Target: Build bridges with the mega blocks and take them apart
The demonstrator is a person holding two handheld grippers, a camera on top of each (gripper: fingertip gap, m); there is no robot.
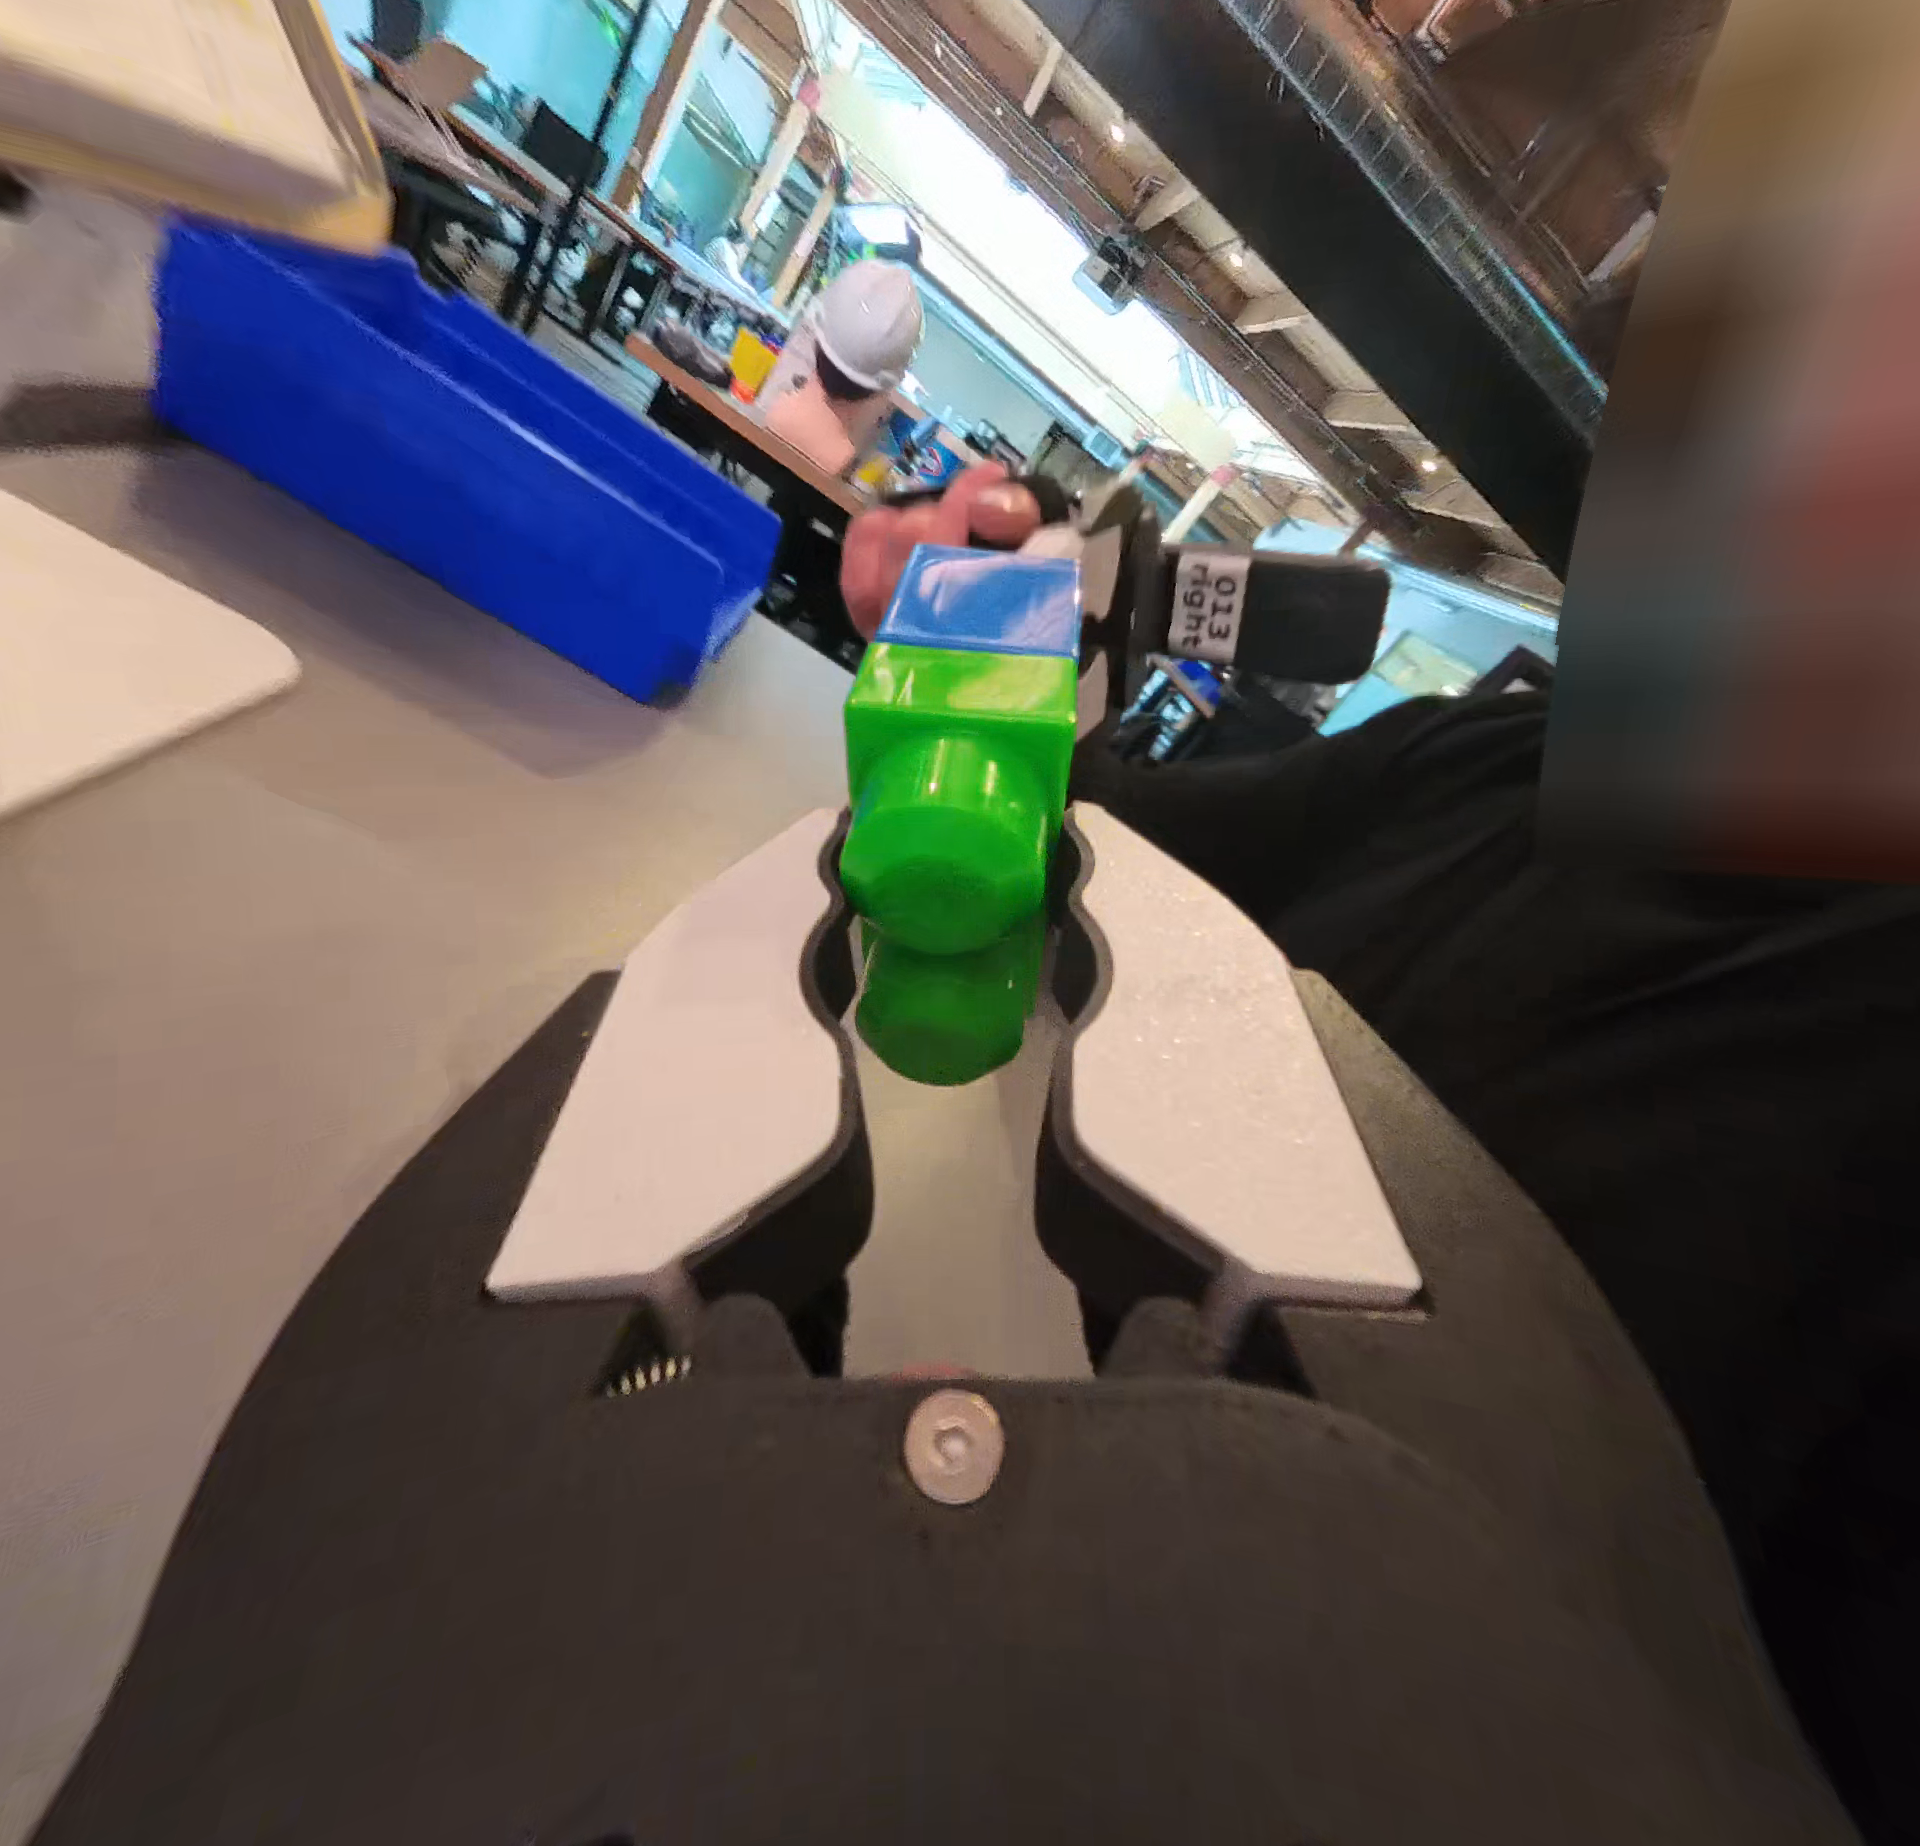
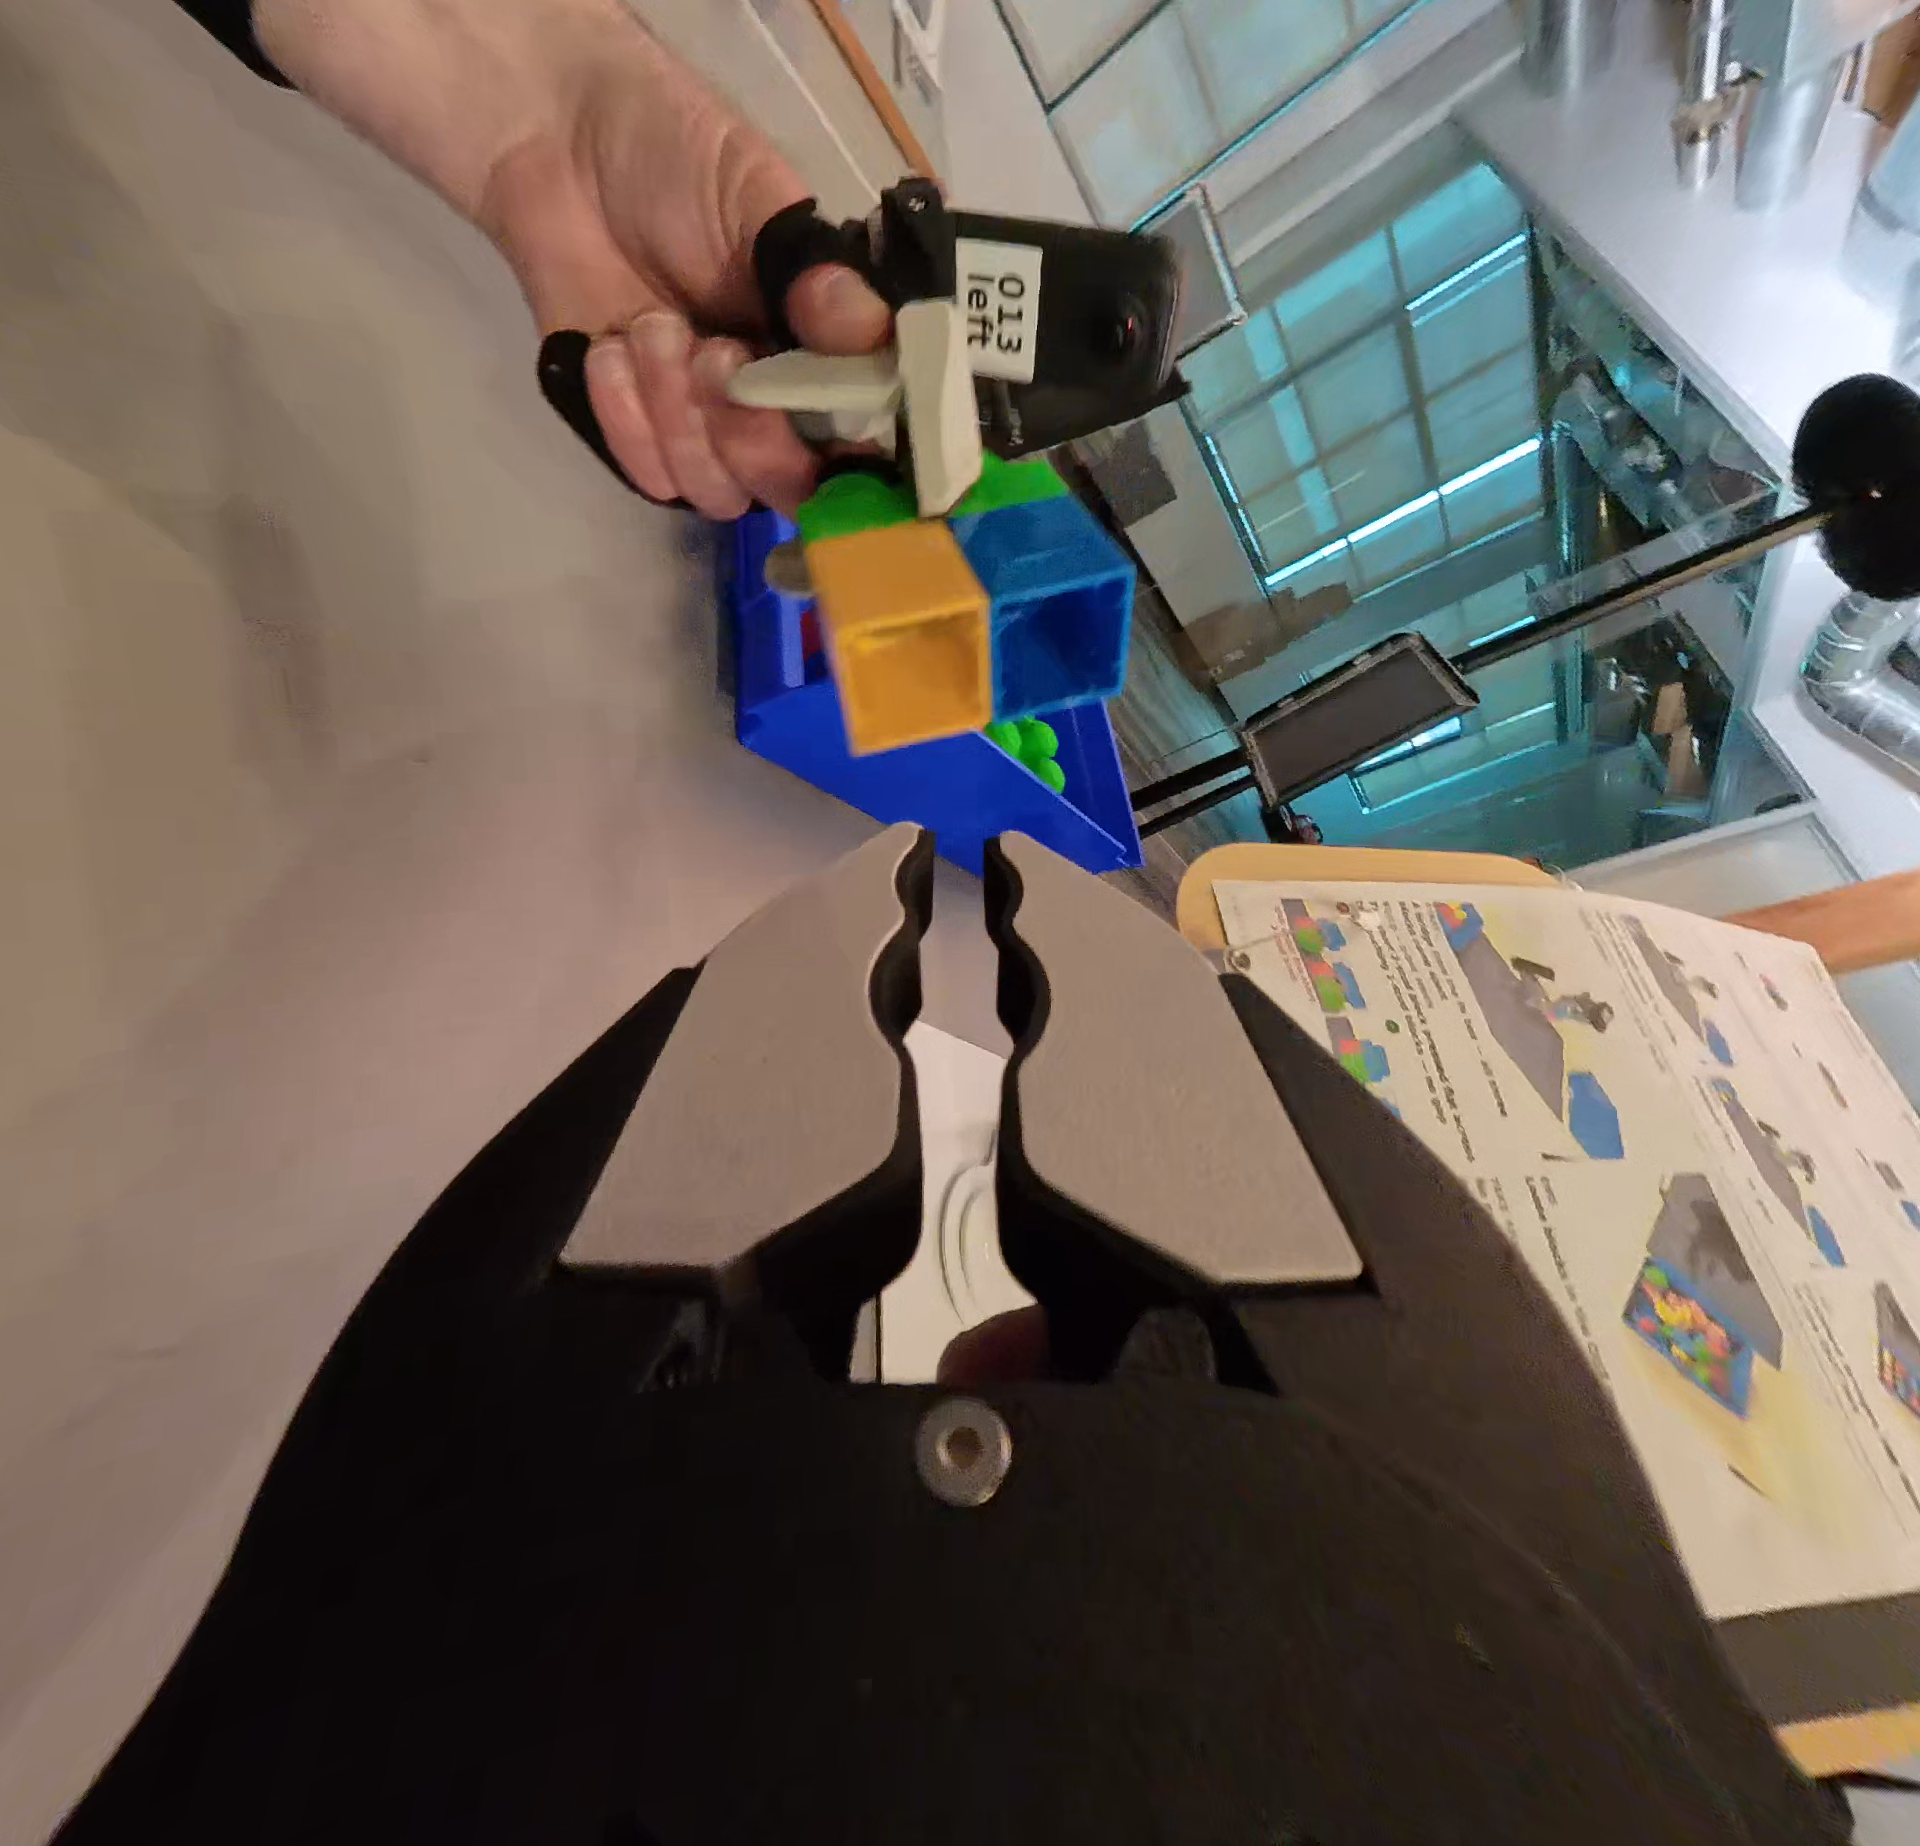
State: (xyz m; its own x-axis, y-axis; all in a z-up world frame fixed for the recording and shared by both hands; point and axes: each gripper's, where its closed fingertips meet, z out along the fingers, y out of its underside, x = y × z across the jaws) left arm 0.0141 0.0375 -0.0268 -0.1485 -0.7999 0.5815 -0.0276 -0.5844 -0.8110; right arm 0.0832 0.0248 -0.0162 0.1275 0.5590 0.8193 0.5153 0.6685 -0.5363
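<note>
Green block pinched by left hand-held gripper, blue block attached beyond. Right hand-held gripper narrowly parted, nothing gripped.

green blk | capping blue + yellow legs | airborne

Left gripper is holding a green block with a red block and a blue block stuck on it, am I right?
Not quite. The left gripper grips the green block, and the blue block is attached, but the other block is yellow, not red; the right wrist view shows it.
</note>
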